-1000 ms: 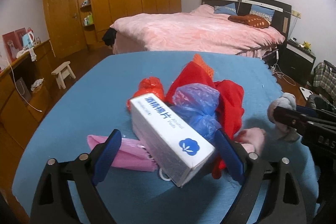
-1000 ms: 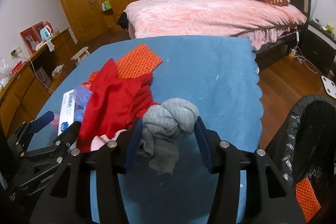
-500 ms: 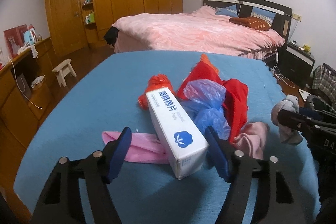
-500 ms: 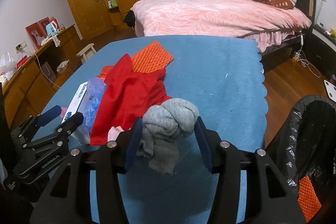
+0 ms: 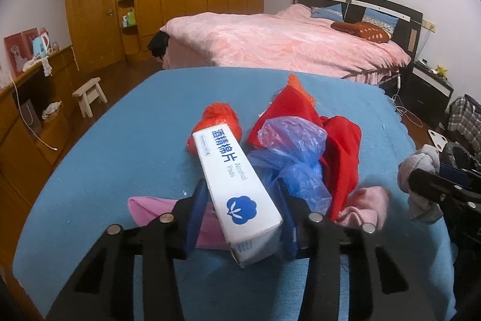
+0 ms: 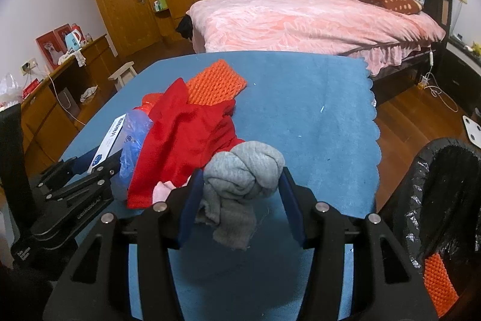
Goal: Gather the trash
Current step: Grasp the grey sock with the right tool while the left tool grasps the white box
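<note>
Both tongs grip trash over the blue-covered table.

The left tongs (image 5: 240, 211), low centre of the left view, are closed onto a long white cardboard box (image 5: 237, 185) printed "Alcohol Pads", Chinese characters and a blue cotton-flower logo. It lies on the blue table (image 5: 120, 158) beside a crumpled blue plastic bag (image 5: 294, 158), red cloth (image 5: 342, 146) and pink cloth (image 5: 150, 206). The right tongs (image 6: 237, 200), lower centre of the right view, pinch a knotted grey sock (image 6: 243, 173). A black-lined trash bin (image 6: 445, 200) stands at lower right, holding an orange ribbed foam piece (image 6: 440, 282).
</note>
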Motion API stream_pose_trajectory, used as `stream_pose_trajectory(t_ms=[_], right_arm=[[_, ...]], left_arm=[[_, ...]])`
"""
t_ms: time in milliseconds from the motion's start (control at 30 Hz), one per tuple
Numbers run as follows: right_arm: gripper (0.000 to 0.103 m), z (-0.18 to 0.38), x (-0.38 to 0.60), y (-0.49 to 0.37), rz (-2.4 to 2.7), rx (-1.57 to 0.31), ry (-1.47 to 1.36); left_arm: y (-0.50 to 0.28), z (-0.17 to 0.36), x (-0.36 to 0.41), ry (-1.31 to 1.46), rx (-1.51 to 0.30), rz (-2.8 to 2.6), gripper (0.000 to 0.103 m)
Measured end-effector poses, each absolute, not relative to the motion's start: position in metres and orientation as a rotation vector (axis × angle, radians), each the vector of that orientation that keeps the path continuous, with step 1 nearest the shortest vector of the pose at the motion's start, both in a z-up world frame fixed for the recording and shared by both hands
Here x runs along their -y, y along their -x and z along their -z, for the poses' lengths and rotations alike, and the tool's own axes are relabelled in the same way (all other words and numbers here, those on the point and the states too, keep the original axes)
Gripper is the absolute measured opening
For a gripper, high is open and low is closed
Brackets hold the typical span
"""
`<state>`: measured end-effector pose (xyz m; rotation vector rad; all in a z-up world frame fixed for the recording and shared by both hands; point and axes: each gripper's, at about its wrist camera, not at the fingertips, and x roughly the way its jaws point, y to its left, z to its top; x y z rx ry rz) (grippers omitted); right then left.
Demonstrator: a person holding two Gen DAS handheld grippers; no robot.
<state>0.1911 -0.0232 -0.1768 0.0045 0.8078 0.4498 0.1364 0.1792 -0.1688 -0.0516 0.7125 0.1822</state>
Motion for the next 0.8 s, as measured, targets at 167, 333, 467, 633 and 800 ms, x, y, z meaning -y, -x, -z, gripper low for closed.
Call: stream_pose_trajectory(t_ms=[167, 333, 467, 633, 800], right_arm=[[0.051, 0.171, 0.025, -0.19, -0.453, -0.793, -0.004], [0.051, 0.165, 0.026, -0.187, -0.457, -0.781, -0.003], [0.051, 0.164, 0.027, -0.186, -0.458, -0.78, 0.0], [0.051, 0.165, 0.027, -0.186, -0.455, -0.787, 0.0], [0.051, 0.165, 0.028, -0.186, -0.452, -0.789, 0.001]], left_arm=[[-0.127, 0.16, -0.182, 0.064, -0.681, -0.18, 0.03], [-0.122, 0.154, -0.179, 0.051, -0.673, -0.171, 0.03], [-0.124, 0.161, -0.177, 0.042, -0.715, -0.175, 0.031], [-0.135, 0.166, -0.177, 0.031, -0.739, -0.187, 0.037], [-0.139, 0.165, -0.177, 0.028, -0.737, -0.18, 0.03]])
